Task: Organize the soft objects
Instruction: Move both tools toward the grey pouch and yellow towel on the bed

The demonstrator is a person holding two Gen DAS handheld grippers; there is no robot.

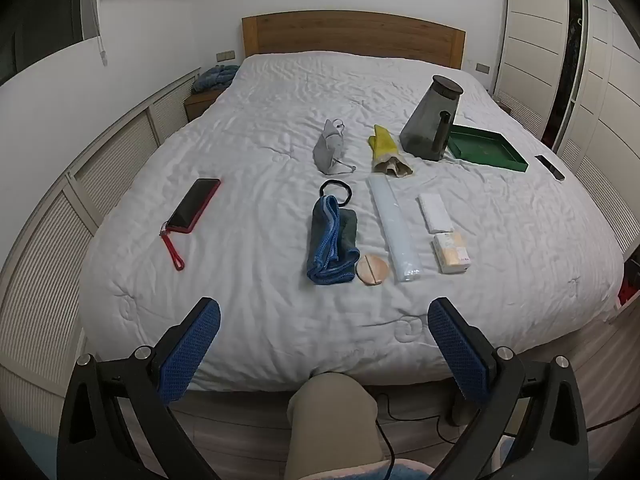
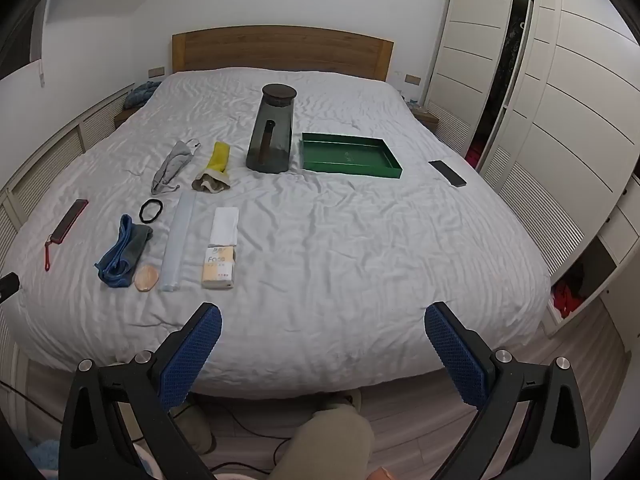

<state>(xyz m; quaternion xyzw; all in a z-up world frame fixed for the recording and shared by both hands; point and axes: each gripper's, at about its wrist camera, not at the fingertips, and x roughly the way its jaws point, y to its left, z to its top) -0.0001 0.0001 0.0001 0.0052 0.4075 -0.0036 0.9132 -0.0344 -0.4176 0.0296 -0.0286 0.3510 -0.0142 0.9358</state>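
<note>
Soft items, laid out on the white bed (image 1: pixel 248 168), all well ahead of your grippers and apart from them:

- Blue-and-grey folded cloth (image 1: pixel 332 240), nearest your left gripper (image 1: pixel 324 312); a round tan pad (image 1: pixel 373 270) lies just beside its near end, a black hair tie (image 1: pixel 335 192) touches its far end.
- Grey fabric mask (image 1: pixel 330 146) with ear loops, farther back.
- Yellow rubber glove (image 1: pixel 386 152), cuff turned toward you, beside the mask.
- Long pale plastic roll (image 1: pixel 394 228), a white folded tissue pack (image 1: pixel 435 213) and an orange-and-white tissue pack (image 1: pixel 451 252), right of the cloth.
- Green tray (image 2: pixel 348 156), shallow, beside a dark grey lidded pitcher (image 2: pixel 272 132), farther off than the soft items from your right gripper (image 2: pixel 323 316).

Your left gripper: jaws spread wide, blue pads bare, holding nothing, touching nothing.
Your right gripper: likewise spread wide, nothing between the pads.
</note>
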